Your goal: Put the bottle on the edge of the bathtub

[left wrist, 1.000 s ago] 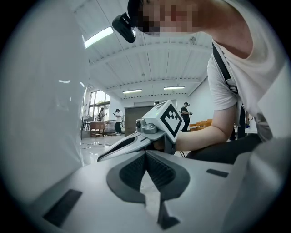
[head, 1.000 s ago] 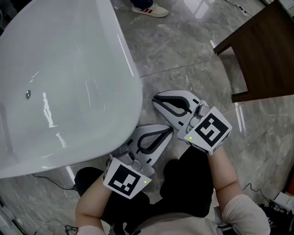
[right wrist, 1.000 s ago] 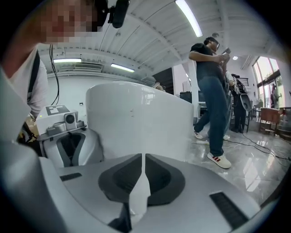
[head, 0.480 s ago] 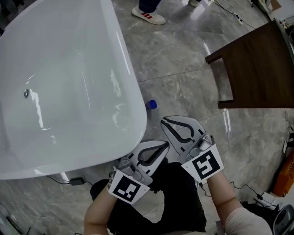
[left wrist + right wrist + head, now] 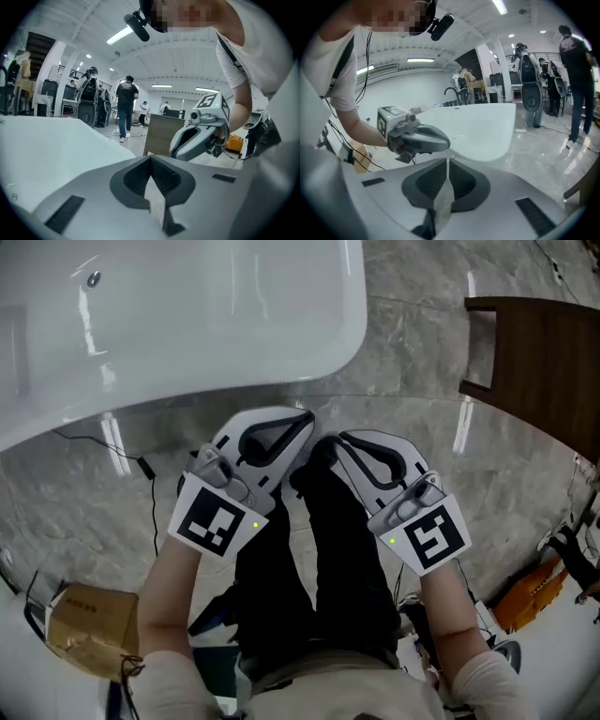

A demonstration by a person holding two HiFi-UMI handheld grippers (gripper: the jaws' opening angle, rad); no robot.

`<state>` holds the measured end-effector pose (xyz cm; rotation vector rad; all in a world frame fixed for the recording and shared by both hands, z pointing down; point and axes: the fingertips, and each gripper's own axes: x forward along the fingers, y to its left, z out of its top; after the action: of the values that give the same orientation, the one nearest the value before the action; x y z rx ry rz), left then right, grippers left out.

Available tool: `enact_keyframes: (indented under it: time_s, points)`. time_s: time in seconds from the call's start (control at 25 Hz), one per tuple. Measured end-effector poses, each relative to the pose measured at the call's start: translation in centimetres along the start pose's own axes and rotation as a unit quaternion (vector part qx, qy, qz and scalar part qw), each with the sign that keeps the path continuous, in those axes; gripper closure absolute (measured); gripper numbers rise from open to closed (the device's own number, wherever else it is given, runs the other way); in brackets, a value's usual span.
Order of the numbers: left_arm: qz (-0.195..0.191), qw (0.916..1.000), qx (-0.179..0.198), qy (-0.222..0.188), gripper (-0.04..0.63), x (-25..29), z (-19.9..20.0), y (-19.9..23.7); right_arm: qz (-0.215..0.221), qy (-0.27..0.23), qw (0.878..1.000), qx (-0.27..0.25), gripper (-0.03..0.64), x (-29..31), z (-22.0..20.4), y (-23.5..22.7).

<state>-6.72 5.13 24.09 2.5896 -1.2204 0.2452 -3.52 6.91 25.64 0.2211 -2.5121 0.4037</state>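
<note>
- The blue-capped bottle, which stood on the floor beside the white glossy bathtub (image 5: 187,324) half a second ago, is out of every view now.
- The bathtub has shifted from the left to the top of the head view.
- The left gripper (image 5: 302,420) and right gripper (image 5: 343,440) are side by side, fingers closed on nothing.
- Dark brown wooden furniture (image 5: 544,362) stands to the right, and a cardboard box (image 5: 80,620) lies lower left.

The bathtub (image 5: 187,315) is glossy white. The floor (image 5: 412,352) is grey marble with pale veins. The left claw (image 5: 298,423) and right claw (image 5: 336,442) are light grey with black pads, and each bears black-and-white square markers. The trousers (image 5: 337,549) are black, the wooden furniture (image 5: 548,362) is dark brown, and the box (image 5: 80,629) is tan.
</note>
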Motion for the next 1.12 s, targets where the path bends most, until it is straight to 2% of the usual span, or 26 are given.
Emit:
enact_keyframes:
  time_s: [0.08,0.24,0.4,0.56,0.72,0.84,0.96,1.12]
  points:
    - [0.018,0.9996,-0.009,0.019,0.540,-3.7,2.4,0.2,0.032,0.014,0.999,-0.004,0.578,-1.1,2.6,4.0]
    - [0.049,0.9952,-0.058,0.062,0.540,-10.2,5.6,-0.1,0.097,0.032,0.994,-0.041,0.578,-2.7,6.6,10.9]
    - [0.088,0.9911,-0.070,0.071,0.540,-16.0,9.2,-1.0,0.125,0.048,0.989,-0.062,0.578,-4.6,10.2,16.2]
    - [0.139,0.9860,-0.069,0.060,0.540,-20.5,13.0,-1.1,0.133,0.062,0.986,-0.073,0.578,-6.2,14.0,18.6]
    - [0.165,0.9818,-0.081,0.047,0.540,-23.9,16.3,-2.0,0.137,0.072,0.984,-0.093,0.578,-7.3,17.2,20.1]
    - [0.185,0.9771,-0.099,0.034,0.540,-26.2,18.2,-2.6,0.138,0.058,0.982,-0.114,0.578,-7.5,20.2,21.5]
    - [0.196,0.9751,-0.103,0.011,0.540,-27.4,20.7,-2.8,0.132,0.030,0.983,-0.121,0.578,-7.7,22.9,22.7]
    - [0.189,0.9777,-0.092,-0.001,0.540,-28.1,23.8,-3.1,0.108,0.009,0.988,-0.112,0.578,-8.5,25.3,23.2]
